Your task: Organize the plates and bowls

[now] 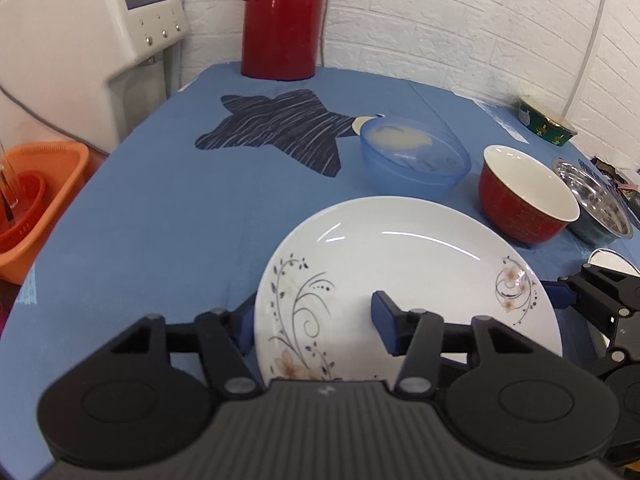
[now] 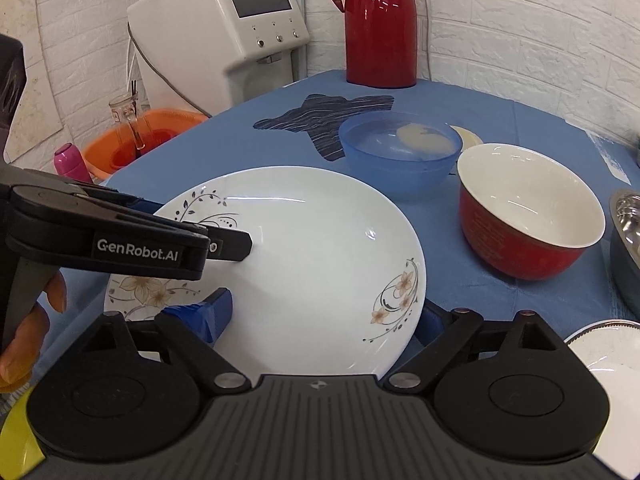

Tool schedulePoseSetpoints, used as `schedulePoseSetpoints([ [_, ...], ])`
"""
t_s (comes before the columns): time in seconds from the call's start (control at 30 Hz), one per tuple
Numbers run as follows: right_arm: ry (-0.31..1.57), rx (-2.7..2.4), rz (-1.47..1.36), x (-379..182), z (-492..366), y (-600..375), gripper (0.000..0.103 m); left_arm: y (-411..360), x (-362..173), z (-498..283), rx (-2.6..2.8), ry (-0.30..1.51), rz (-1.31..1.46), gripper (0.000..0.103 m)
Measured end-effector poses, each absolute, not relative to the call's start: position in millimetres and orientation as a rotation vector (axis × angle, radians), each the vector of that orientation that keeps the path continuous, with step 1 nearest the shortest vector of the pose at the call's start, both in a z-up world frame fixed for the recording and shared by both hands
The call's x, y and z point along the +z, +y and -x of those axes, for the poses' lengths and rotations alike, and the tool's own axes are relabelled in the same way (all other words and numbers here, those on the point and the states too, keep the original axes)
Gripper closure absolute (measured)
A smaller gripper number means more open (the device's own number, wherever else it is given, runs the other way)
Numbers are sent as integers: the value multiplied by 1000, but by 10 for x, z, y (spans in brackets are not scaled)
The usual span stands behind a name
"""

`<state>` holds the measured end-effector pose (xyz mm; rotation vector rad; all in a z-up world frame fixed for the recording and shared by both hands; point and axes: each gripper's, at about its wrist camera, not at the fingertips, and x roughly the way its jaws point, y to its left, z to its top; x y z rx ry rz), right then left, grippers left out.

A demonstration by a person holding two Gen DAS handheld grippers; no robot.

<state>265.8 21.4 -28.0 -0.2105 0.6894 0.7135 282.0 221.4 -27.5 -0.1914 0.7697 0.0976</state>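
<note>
A white plate with flower prints (image 1: 400,256) (image 2: 320,240) lies near the front of the blue table. My left gripper (image 1: 316,328) is open and straddles its left rim, one pad over the plate and the other hidden past the edge. My right gripper (image 2: 324,316) is open too and straddles the right rim the same way. Behind the plate stand a clear blue bowl (image 1: 416,160) (image 2: 400,152), a red bowl with a white inside (image 1: 528,196) (image 2: 528,216) and a steel bowl (image 1: 596,200) (image 2: 628,240). A second white plate (image 2: 600,352) lies at the right.
A red thermos (image 1: 280,20) (image 2: 380,24) stands at the back edge, beside a white dispenser (image 2: 224,32). Off the left side of the table sits an orange basket (image 1: 36,200) (image 2: 132,140). A green tin (image 1: 544,120) is at the far right. A hand (image 2: 24,320) holds the left gripper.
</note>
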Motion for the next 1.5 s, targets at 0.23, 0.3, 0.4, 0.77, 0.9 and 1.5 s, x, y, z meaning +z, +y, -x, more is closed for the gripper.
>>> schedulePoseSetpoints([
  [0.23, 734, 698, 137, -178, -2564, 202, 23, 2194, -123, -2746, 120, 768, 200, 60],
  [0.3, 720, 687, 118, -115, -2511, 185, 23, 2187, -43, -2709, 119, 755, 205, 60],
  [0.4, 691, 672, 108, 9, -2488, 183, 22, 2157, 88, -2679, 123, 735, 196, 60],
  [0.77, 679, 653, 88, 239, -2002, 17, 22, 2014, 333, -2247, 88, 739, 222, 60],
  [0.9, 683, 620, 62, 217, -1660, -113, 22, 1845, 293, -1916, 58, 738, 209, 61],
  [1.5, 675, 546, 100, -169, -1030, -238, 22, 1571, -190, -1310, 18, 789, 195, 59],
])
